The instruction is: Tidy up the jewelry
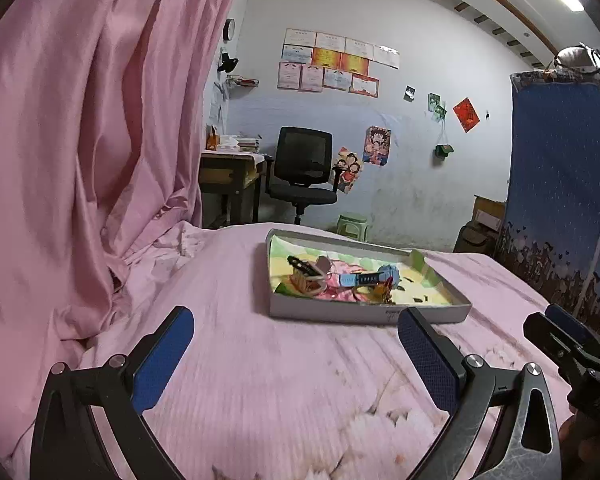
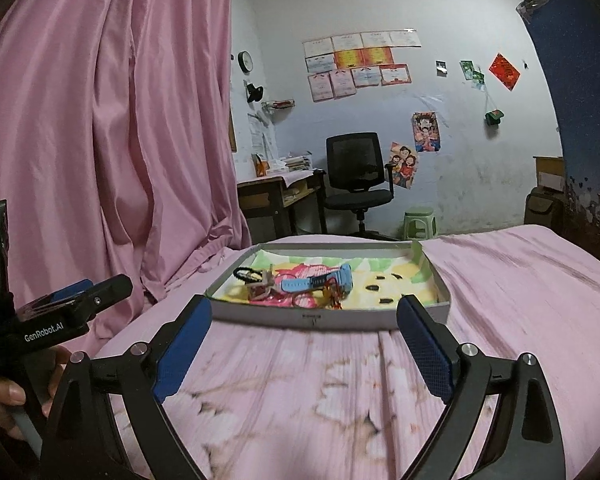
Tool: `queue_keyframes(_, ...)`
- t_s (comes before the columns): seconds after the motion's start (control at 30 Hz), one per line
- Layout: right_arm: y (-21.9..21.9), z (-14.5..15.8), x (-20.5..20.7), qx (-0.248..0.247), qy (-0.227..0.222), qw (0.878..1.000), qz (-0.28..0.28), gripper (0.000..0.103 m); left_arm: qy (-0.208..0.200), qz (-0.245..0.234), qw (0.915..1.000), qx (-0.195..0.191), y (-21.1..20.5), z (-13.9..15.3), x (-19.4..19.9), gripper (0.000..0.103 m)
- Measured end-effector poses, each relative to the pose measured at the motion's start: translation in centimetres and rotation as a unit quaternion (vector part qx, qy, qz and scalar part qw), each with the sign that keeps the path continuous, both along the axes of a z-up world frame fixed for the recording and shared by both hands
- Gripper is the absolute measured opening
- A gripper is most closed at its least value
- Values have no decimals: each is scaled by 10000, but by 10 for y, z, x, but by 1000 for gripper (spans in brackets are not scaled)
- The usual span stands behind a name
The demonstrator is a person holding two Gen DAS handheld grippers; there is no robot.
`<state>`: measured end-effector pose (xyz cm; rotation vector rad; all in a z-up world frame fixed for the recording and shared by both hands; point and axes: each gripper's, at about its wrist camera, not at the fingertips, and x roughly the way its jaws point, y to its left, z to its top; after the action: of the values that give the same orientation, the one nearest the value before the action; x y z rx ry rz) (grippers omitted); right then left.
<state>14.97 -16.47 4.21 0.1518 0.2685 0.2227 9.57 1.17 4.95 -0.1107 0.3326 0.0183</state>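
A shallow grey box lid (image 1: 340, 314) (image 2: 332, 318) with a colourful lining lies on the pink bedspread. In it lie a light blue watch (image 1: 374, 278) (image 2: 320, 280), a black hair clip (image 1: 302, 266) (image 2: 246, 274), a pinkish-brown clip (image 1: 310, 284) (image 2: 262, 286), an orange-gold trinket (image 1: 382, 294) (image 2: 332, 294) and several small dark pieces (image 2: 380, 286). My left gripper (image 1: 296, 330) is open and empty, just short of the box. My right gripper (image 2: 304, 318) is open and empty at the box's near rim. Each gripper shows at the other view's edge, the right (image 1: 572, 344) and the left (image 2: 68, 304).
A pink curtain (image 1: 80, 140) (image 2: 100, 120) hangs at the left beside the bed. A blue cloth wardrobe (image 1: 564, 184) stands at the right. Beyond the bed are a desk (image 2: 276, 192), a black office chair (image 2: 356, 176) and a green stool (image 2: 420, 222).
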Motion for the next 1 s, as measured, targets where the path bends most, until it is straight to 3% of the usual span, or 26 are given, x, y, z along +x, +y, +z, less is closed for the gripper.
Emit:
queue_keyframes(0.23, 0, -7, -24, -133, -33, 9999, -49, 91, 98, 61, 9999, -23, 5, -10, -11, 103)
queue_keyframes(1.0, 2, -8, -29, -98, 13, 9999, -57, 91, 137, 81, 9999, -32, 7, -13, -12, 103)
